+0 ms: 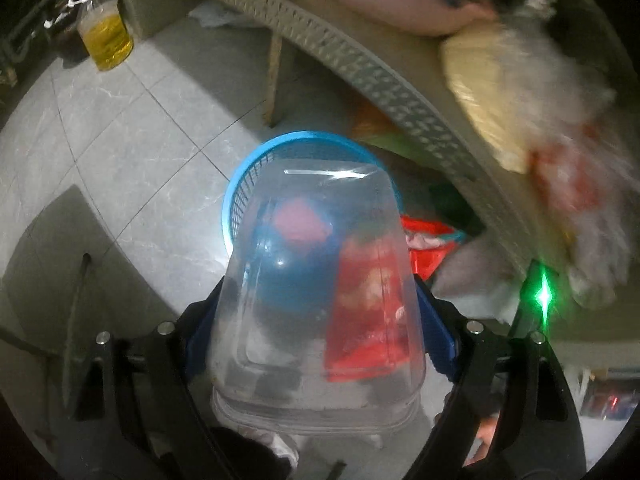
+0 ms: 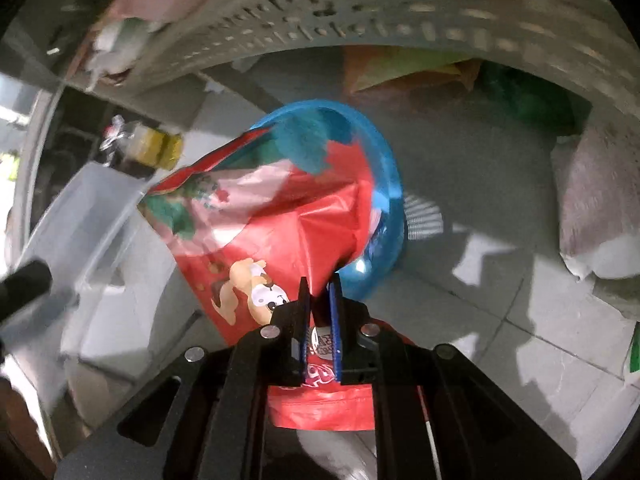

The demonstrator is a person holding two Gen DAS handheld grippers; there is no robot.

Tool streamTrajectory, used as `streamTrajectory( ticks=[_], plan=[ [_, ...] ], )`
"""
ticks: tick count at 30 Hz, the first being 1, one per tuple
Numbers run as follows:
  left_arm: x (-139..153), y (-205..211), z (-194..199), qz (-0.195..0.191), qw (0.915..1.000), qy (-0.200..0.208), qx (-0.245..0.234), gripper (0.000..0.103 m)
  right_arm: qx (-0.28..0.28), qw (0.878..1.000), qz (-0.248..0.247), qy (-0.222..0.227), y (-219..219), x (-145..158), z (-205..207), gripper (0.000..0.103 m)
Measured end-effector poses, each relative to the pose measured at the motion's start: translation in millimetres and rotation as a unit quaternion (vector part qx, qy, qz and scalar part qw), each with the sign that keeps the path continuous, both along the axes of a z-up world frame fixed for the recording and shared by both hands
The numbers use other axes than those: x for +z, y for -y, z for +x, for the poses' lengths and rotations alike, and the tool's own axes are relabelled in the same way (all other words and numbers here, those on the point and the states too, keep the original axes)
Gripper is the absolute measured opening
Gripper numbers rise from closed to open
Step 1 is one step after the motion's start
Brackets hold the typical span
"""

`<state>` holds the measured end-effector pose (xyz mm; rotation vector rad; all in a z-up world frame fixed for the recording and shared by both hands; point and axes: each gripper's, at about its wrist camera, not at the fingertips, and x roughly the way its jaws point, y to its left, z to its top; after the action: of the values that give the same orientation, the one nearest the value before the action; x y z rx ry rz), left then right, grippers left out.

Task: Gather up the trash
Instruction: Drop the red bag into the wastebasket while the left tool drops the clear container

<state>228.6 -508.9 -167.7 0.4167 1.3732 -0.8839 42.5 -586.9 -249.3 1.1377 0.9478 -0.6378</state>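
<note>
My left gripper [image 1: 318, 292] points down, its blue pads pressed on both sides of a clear plastic container [image 1: 316, 240] held bottom-up. Below it on the tiled floor stands a round blue basket [image 1: 256, 168]; a blue ball-like shape and red wrapping show blurred through the container wall. My right gripper [image 2: 320, 280] is shut on a red snack bag [image 2: 272, 232] printed with a cartoon dog. The bag hangs over the blue basket [image 2: 384, 184]. The clear container [image 2: 80, 220] shows at the left of the right wrist view.
A grey perforated table edge [image 1: 360, 64] curves above the basket, with blurred bags [image 1: 520, 120] on top and coloured bags [image 2: 408, 68] under it. A bottle of yellow oil [image 1: 106, 36] stands on the floor at far left. A pale sack [image 2: 596, 208] lies to the right.
</note>
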Motion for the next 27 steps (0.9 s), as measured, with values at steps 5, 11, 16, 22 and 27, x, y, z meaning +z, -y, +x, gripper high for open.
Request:
streamTrajectory(
  ticks=[5, 11, 16, 22, 27],
  plan=[
    [-29, 33, 18, 0.025, 0.9996, 0.012, 0.008, 0.085, -0.029, 0.999, 0.026, -0.007, 34, -38, 44, 0.038],
    [-25, 30, 31, 0.003, 0.9995, -0.017, 0.026, 0.085, -0.050, 0.998, 0.015, -0.025, 41, -60, 52, 0.059],
    [0, 20, 24, -0.036, 0.9991, -0.016, 0.014, 0.085, -0.051, 0.998, -0.027, -0.035, 32, -54, 35, 0.060],
    [38, -3, 15, -0.081, 0.9966, -0.013, 0.007, 0.085, -0.060, 0.993, -0.094, -0.047, 20, -24, 14, 0.060],
    [83, -41, 2, -0.126, 0.9920, 0.006, -0.003, 0.085, -0.047, 0.987, -0.143, -0.049, 3, 6, 0, 0.060]
  ],
)
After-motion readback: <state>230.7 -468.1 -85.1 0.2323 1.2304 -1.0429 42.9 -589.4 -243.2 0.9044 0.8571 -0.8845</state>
